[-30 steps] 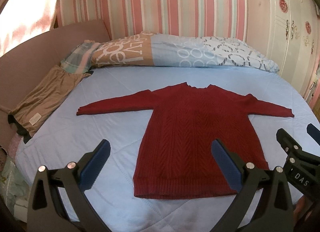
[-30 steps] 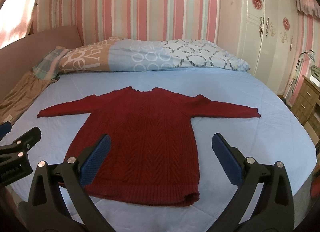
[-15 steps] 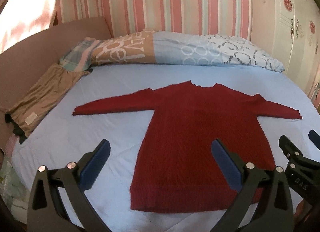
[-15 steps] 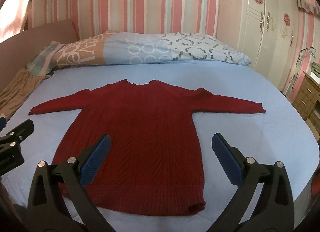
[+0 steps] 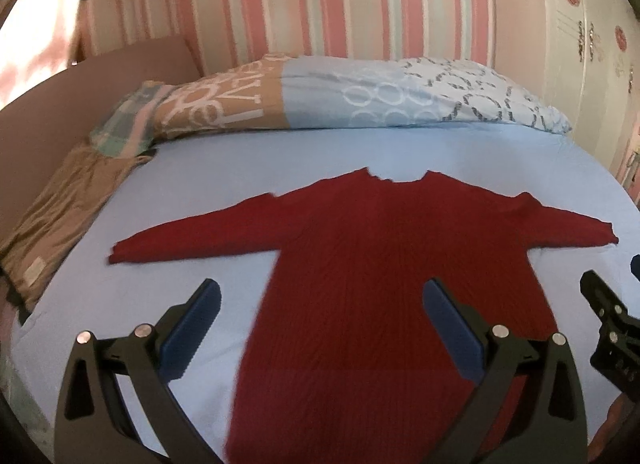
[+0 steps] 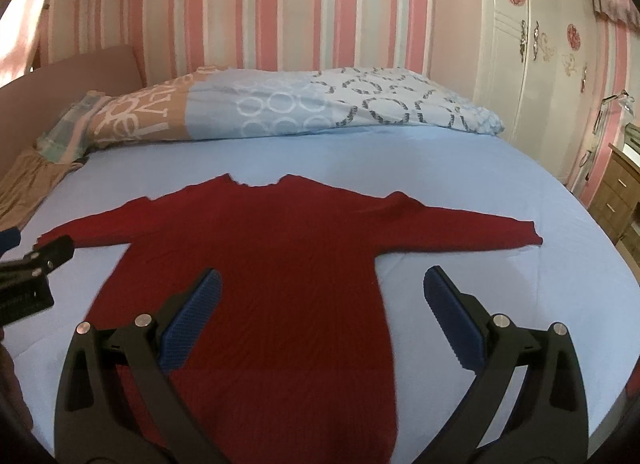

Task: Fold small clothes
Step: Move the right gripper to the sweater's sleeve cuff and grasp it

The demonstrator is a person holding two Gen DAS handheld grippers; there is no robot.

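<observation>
A dark red knit sweater (image 5: pixel 372 264) lies flat on the light blue bed sheet (image 5: pixel 192 276), sleeves spread to both sides, neck toward the pillows; it also shows in the right wrist view (image 6: pixel 280 264). My left gripper (image 5: pixel 320 304) is open and empty, hovering over the sweater's lower left part. My right gripper (image 6: pixel 320 296) is open and empty over the sweater's lower right part. The right gripper shows at the right edge of the left wrist view (image 5: pixel 612 324); the left gripper shows at the left edge of the right wrist view (image 6: pixel 32 276). The sweater's hem is hidden below both grippers.
A patterned pillow roll (image 5: pixel 320 92) lies across the head of the bed. A folded brown garment (image 5: pixel 64 216) lies at the bed's left side by the headboard (image 5: pixel 80 80). A white wardrobe (image 6: pixel 540 64) and a wooden drawer unit (image 6: pixel 620 196) stand to the right.
Both grippers have moved forward and lower over the sweater, which now looks larger, its hem out of view. Both stay open.
</observation>
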